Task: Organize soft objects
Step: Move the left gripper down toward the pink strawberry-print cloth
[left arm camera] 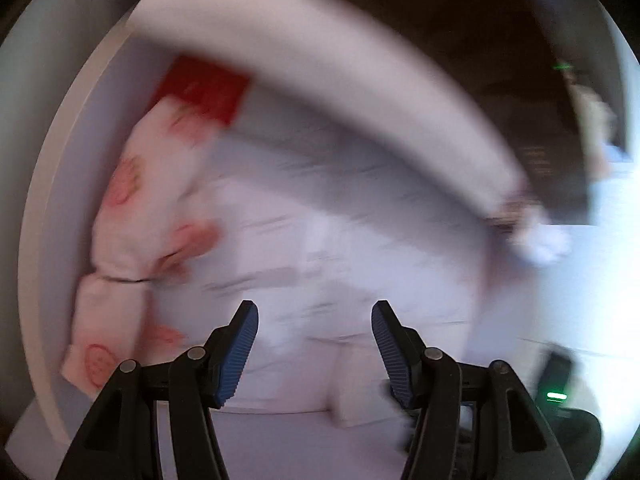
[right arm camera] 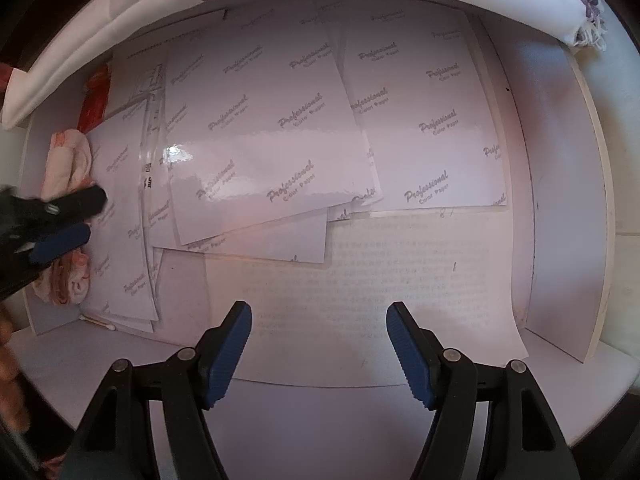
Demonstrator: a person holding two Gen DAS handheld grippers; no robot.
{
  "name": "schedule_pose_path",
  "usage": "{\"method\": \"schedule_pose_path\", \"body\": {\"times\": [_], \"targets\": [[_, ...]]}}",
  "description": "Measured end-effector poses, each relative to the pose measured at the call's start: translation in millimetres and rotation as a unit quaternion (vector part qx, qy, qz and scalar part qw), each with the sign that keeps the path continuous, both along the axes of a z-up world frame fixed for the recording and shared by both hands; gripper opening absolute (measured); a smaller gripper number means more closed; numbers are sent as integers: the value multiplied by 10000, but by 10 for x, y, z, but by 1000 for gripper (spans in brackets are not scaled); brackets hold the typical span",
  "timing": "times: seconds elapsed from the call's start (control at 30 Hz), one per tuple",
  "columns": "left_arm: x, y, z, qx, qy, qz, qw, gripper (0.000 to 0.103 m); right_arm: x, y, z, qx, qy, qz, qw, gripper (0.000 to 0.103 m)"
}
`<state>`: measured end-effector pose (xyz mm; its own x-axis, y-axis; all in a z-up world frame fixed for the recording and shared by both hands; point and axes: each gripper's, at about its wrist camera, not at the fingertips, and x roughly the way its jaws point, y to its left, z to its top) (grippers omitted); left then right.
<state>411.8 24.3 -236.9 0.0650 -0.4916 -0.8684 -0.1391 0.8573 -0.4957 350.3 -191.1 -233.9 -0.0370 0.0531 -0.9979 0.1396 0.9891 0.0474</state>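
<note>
Two rolled white cloths with pink-red prints lie along the left wall of a white drawer (right arm camera: 560, 200); the upper roll (right arm camera: 68, 160) and the lower roll (right arm camera: 64, 280) show in the right wrist view. In the blurred left wrist view the same printed cloth (left arm camera: 132, 208) lies left of my left gripper (left arm camera: 314, 308), which is open and holds nothing. Seen from the right wrist, that left gripper (right arm camera: 86, 218) hangs just over the rolls. My right gripper (right arm camera: 318, 312) points straight down over a printed sheet, open and empty.
Glossy photo-paper sheets (right arm camera: 280, 120) and a printed page (right arm camera: 380, 272) cover the drawer floor. A red item (right arm camera: 94, 100) lies beyond the rolls. A white cloth with embroidered purple flowers (right arm camera: 120, 28) drapes over the far edge. A cotton swab (right arm camera: 98, 322) lies near the front left corner.
</note>
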Motion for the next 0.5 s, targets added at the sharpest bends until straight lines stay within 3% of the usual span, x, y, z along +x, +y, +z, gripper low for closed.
{"method": "schedule_pose_path", "body": {"times": [0.1, 0.23, 0.33, 0.5], "targets": [[23, 24, 224, 39, -366, -3, 9993, 60, 5, 23, -41, -25, 22, 34, 10000, 71], [70, 55, 354, 1300, -693, -158, 9890, 60, 3, 53, -65, 14, 32, 24, 10000, 72], [124, 36, 288, 1892, -706, -350, 9788, 60, 4, 64, -57, 12, 24, 71, 10000, 74], [163, -148, 21, 2270, -497, -804, 9693, 61, -32, 45, -56, 77, 54, 21, 10000, 74]]}}
